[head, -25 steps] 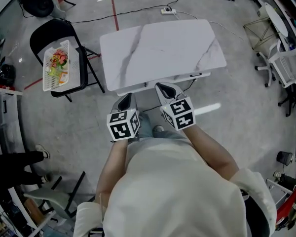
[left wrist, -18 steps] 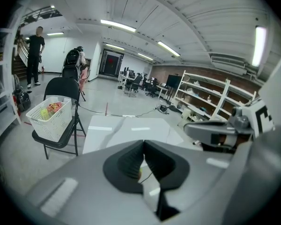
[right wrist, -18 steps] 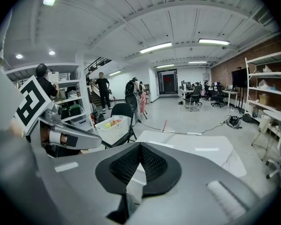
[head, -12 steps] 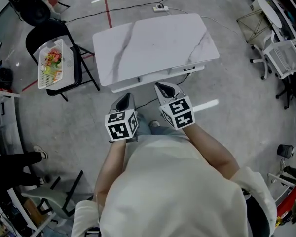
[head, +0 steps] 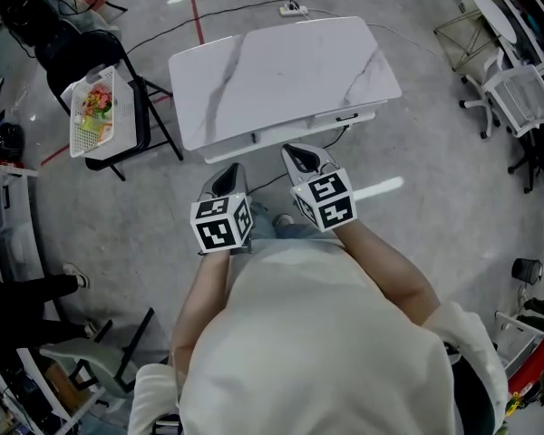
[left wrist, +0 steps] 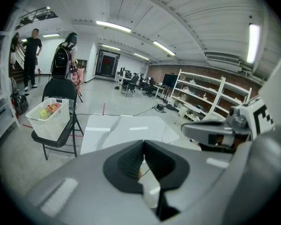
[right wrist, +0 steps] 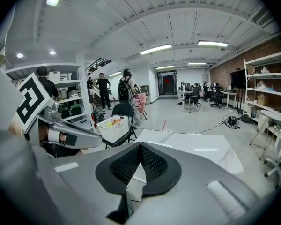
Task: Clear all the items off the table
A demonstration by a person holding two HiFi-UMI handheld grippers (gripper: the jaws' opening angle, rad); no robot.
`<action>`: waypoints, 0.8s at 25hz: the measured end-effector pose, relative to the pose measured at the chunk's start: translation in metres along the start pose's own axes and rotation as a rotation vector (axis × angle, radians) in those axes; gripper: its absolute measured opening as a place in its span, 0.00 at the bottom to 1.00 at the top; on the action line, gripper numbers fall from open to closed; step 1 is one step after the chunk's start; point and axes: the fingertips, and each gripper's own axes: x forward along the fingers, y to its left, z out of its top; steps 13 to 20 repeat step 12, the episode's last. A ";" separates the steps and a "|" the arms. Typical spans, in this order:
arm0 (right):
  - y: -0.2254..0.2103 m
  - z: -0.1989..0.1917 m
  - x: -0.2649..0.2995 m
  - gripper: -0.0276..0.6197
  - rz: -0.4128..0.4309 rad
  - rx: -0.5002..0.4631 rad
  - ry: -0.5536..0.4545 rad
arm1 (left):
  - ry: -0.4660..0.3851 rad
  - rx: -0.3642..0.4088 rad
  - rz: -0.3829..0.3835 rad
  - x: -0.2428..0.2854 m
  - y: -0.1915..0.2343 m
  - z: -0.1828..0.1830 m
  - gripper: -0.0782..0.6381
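Bright ceiling strips, fisheye-warped edges

No readable text, only square markers

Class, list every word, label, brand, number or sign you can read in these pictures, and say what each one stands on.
No word, number or brand can be read in any view.
Left gripper and right gripper: black-and-white square markers only, no letters.
Items in the white basket: any print is too small to read.
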 end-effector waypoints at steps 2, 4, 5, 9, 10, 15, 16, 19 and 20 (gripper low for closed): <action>-0.001 0.001 -0.001 0.04 -0.004 0.001 -0.002 | -0.003 0.001 -0.002 -0.001 -0.001 0.002 0.12; -0.001 0.002 -0.002 0.04 -0.008 0.005 -0.005 | -0.003 0.000 -0.004 -0.002 -0.001 0.002 0.12; -0.001 0.001 -0.002 0.04 -0.010 0.008 -0.006 | -0.004 0.000 -0.006 -0.001 0.000 0.002 0.12; -0.003 0.002 0.000 0.04 -0.016 0.011 -0.006 | -0.003 0.000 -0.010 0.002 0.000 0.003 0.12; -0.004 0.003 0.001 0.04 -0.017 0.012 -0.006 | -0.003 0.000 -0.010 0.002 0.000 0.004 0.12; -0.005 0.005 0.002 0.04 -0.017 0.014 -0.007 | -0.002 0.000 -0.009 0.003 0.000 0.007 0.12; -0.005 0.005 0.002 0.04 -0.017 0.014 -0.007 | -0.002 0.000 -0.009 0.003 0.000 0.007 0.12; -0.005 0.005 0.002 0.04 -0.017 0.014 -0.007 | -0.002 0.000 -0.009 0.003 0.000 0.007 0.12; -0.005 0.005 0.002 0.04 -0.017 0.014 -0.007 | -0.002 0.000 -0.009 0.003 0.000 0.007 0.12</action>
